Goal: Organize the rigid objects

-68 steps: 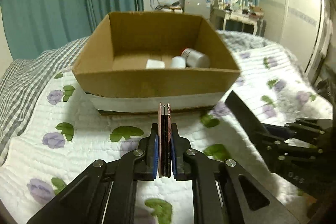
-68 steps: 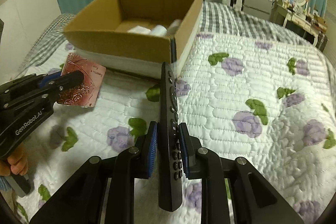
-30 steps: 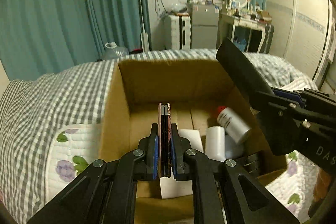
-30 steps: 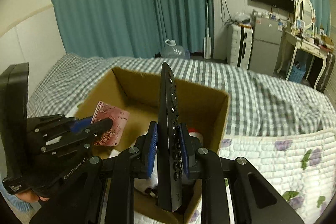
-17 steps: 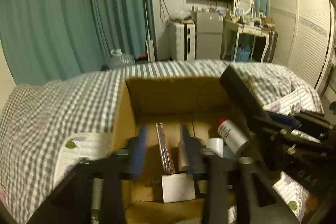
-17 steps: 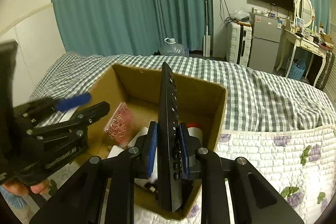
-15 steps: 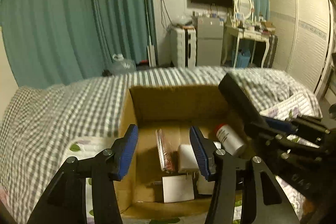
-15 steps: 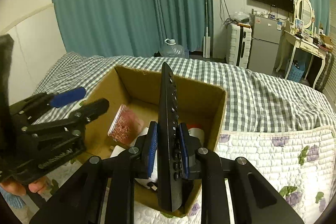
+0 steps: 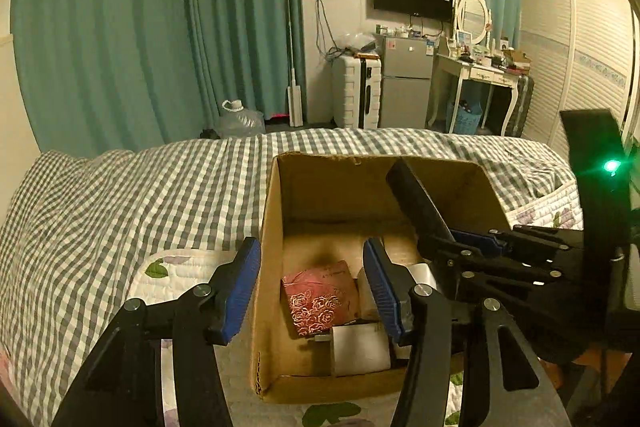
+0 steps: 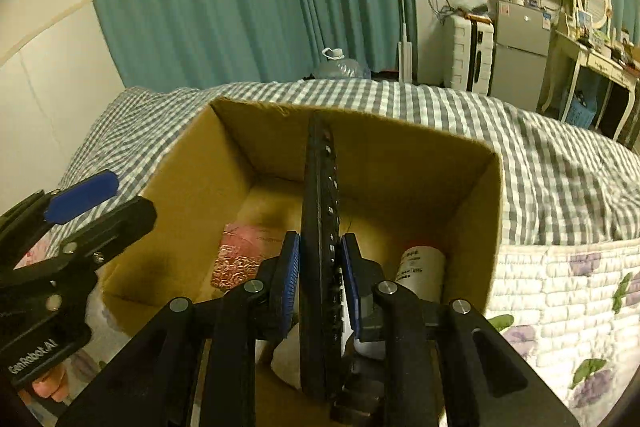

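1. Now the remote control (image 10: pixel 320 247), black and long, stands on edge between the blue pads of the right tongs (image 10: pixel 319 267), which are closed firmly on its lower half; its far end points over the open cardboard box (image 10: pixel 472 223).
2. Seen from the left wrist view, the remote's dark tip (image 9: pixel 416 203) hangs above the box's right half, clear of the walls as far as can be told.
3. Inside the box lies a pink card case with embossed roses (image 9: pixel 320 301), flat on the floor near the left wall, free of any grip.
4. Beside it sit a white bottle with a red cap (image 10: pixel 420 267), a small white box (image 9: pixel 360 351) and other pale items that are too hidden to name.
5. The left tongs (image 9: pixel 314 291) are spread wide and hold nothing, poised above the box with the card case visible between the pads.
6. The box (image 9: pixel 272 267) rests on a bed (image 9: pixel 120 211) with a grey checked cover and a floral quilt.
7. Judging by this, the step in hand is dropping off the remote, the card case being already stowed.
8. The next move likely calls for lowering the remote into the free space between the card case and the bottle, then opening the right tongs; its length means it should go in tilted or laid flat, so it does not catch the rim or knock the bottle.
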Motion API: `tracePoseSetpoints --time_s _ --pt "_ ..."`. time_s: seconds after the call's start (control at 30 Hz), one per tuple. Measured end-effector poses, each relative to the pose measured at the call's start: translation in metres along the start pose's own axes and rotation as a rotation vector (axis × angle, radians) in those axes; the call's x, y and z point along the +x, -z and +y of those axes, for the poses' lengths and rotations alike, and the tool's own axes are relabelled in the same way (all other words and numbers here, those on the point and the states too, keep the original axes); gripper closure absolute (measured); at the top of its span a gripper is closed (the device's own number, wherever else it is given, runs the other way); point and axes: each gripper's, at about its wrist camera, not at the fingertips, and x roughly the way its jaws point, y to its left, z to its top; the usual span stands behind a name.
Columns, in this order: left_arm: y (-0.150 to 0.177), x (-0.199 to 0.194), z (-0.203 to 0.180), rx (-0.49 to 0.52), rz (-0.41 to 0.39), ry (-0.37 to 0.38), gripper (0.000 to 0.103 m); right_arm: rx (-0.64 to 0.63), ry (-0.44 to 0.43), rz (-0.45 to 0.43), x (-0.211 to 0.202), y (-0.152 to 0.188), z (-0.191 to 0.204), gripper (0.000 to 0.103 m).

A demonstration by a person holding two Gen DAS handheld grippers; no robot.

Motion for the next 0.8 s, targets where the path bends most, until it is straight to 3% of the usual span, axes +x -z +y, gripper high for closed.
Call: tracePoseSetpoints --time_s 0.23,0.43,0.53,0.63,0.7,0.8 --pt "0.0 -0.003 -0.008 0.01 -0.003 -0.002 0.046 0.032 0.039 -0.054 -0.029 -0.005 -0.016 0.073" --pt "-0.013 -0.047 -0.025 -0.021 -0.109 0.029 0.04 -0.024 0.117 -0.131 -0.092 -0.007 -0.013 0.063" --pt "-0.015 -0.08 -0.038 0.036 -0.196 -0.004 0.035 -0.047 0.164 -0.194 -0.134 -0.006 -0.005 0.055" --pt "-0.013 -0.11 -0.046 0.05 -0.264 -0.051 0.032 -0.061 0.191 -0.253 -0.171 0.0 0.005 0.037" --pt "-0.01 -0.126 -0.049 0.039 -0.286 -0.056 0.031 -0.063 0.209 -0.297 -0.194 0.01 0.012 0.016" --pt "-0.002 -0.149 -0.051 0.026 -0.327 -0.052 0.027 -0.038 0.26 -0.364 -0.222 0.026 0.02 0.012"
